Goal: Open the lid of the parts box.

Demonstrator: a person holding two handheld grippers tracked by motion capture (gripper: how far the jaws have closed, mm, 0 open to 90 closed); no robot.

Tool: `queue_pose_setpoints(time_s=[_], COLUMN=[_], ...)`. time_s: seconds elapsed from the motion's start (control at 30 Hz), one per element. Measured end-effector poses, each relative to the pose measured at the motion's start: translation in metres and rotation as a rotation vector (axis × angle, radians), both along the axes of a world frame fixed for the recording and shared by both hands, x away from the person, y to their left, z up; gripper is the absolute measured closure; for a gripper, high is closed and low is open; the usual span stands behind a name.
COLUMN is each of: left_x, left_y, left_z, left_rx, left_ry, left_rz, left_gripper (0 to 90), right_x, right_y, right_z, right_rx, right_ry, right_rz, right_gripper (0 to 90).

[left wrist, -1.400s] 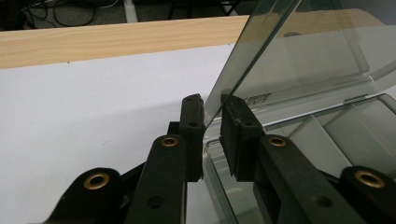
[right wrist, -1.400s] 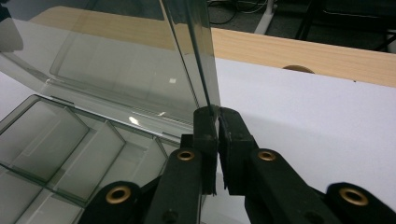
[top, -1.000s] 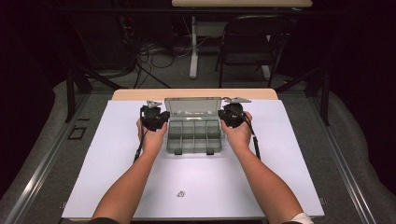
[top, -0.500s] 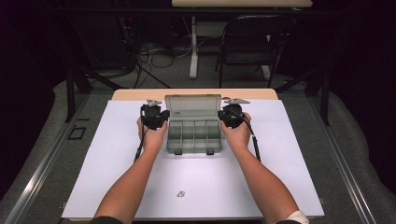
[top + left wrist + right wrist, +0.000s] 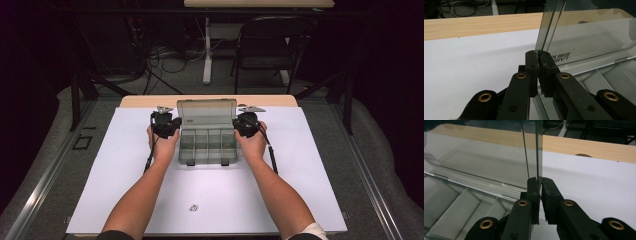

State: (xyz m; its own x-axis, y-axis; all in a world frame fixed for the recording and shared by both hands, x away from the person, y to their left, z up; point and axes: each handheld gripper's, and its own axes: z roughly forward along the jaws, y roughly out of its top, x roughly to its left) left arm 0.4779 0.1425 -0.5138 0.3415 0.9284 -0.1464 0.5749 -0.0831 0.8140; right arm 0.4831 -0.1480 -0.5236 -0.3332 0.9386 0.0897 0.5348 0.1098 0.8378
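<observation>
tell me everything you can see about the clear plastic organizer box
The organizer box is smoky clear plastic, lying open on the white sheet. Its lid stands upright at the far edge; dividers split the tray into empty compartments, with two dark latches in front. The left gripper and right gripper each pinch a side edge.

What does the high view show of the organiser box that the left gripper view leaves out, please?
High view alone: the whole clear box, its lid raised, its row of compartments, both forearms, and a small item lying near the table's front edge. Left gripper view alone: the left gripper clamped on the lid's side edge, and mirrored printed lettering. Both: white table sheet and wooden strip.
</observation>
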Motion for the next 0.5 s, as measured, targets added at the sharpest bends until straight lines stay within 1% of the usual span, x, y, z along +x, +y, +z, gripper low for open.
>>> queue_pose_setpoints(time_s=[0.1, 0.2, 0.27, 0.3, 0.37, 0.4, 0.47, 0.5], left_x=[0.0004, 0.0008, 0.0005, -0.0009, -0.0031, -0.0031, -0.0067, -0.0079], left_y=[0.0003, 0.0011, 0.0019, 0.0023, 0.003, 0.003, 0.0041, 0.0037], left_z=[-0.0004, -0.0004, -0.0002, 0.0001, 0.0008, 0.0008, 0.0019, 0.0011], left_rx=[0.0, -0.016, -0.019, -0.022, -0.03, -0.03, -0.022, -0.021], left_ry=[-0.002, 0.005, 0.01, 0.016, 0.024, 0.024, 0.038, 0.031], left_rz=[0.0, 0.0, -0.003, -0.009, -0.016, -0.016, -0.031, -0.028], left_gripper=[86.3, 86.0, 84.7, 83.7, 82.0, 81.6, 81.3, 81.2], right_x=[0.0, -0.0003, -0.0005, -0.0008, -0.0008, -0.0008, -0.001, -0.0012], right_y=[0.0006, 0.0011, 0.0015, 0.0019, 0.0018, 0.0018, 0.0013, 0.0012], right_z=[-0.0007, -0.0008, -0.0008, 0.0001, 0.0008, 0.0008, 0.0013, 0.0014], right_rx=[-0.004, -0.016, -0.016, -0.013, -0.015, -0.015, -0.014, -0.012], right_ry=[-0.005, -0.009, -0.008, 0.001, 0.006, 0.006, 0.01, 0.013], right_rz=[-0.004, -0.009, -0.017, -0.022, -0.02, -0.02, -0.018, -0.017], right_gripper=[86.0, 86.8, 87.0, 87.1, 87.3, 87.3, 87.3, 87.3])
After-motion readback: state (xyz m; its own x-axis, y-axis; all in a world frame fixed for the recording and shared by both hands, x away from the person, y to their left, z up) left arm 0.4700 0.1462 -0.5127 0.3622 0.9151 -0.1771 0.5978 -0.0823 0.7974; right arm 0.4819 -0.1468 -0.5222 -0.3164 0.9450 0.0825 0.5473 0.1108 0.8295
